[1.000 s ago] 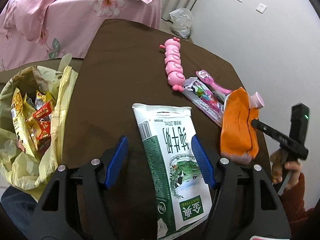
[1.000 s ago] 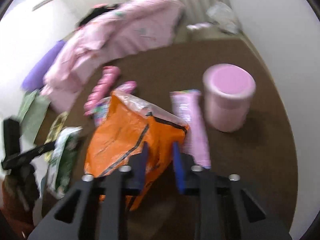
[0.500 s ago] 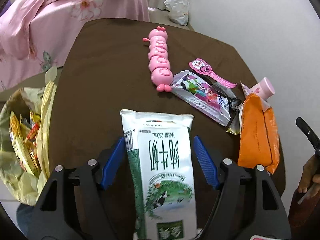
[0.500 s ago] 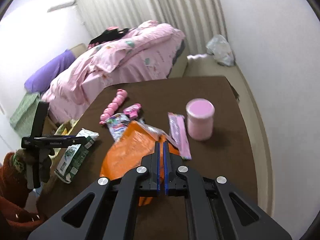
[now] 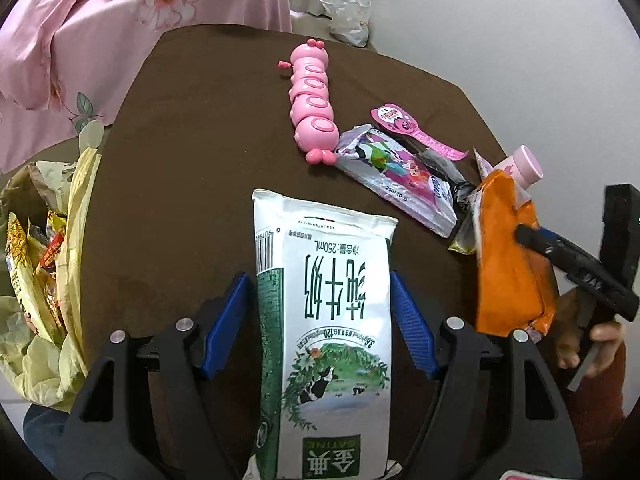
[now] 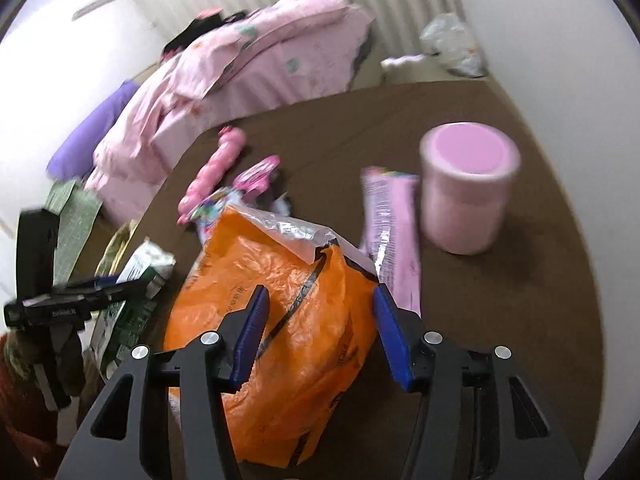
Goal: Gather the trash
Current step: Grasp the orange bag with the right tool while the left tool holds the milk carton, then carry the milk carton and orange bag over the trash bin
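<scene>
Where the left gripper (image 5: 320,320) hangs over the brown table (image 5: 180,160), a green-and-white milk pouch (image 5: 324,312) lies flat between its blue pads, which stand apart at either edge of it without pressing. The pouch reads "250mL" near its top seal, carries large green Chinese characters down its face, a barcode at one corner, and a green "SATINE" badge at the near end. The right gripper (image 6: 318,332) has just been opening; its jaws stand wide astride a crumpled orange snack bag (image 6: 288,320), the pads not clamping it. The printing on that bag is too creased to read.

Beyond the pouch lie a pink caterpillar toy (image 5: 312,100), a cartoon-printed foil wrapper (image 5: 396,176) and a pink carded item (image 5: 412,132). A pink wrapper (image 6: 392,236) lies just beside the orange bag, with a pink lidded cup (image 6: 468,188) upright near it. Off the table's left edge hangs a yellow trash bag (image 5: 68,240) already holding snack packets. A pink quilt (image 5: 100,20) covers the bed behind.
</scene>
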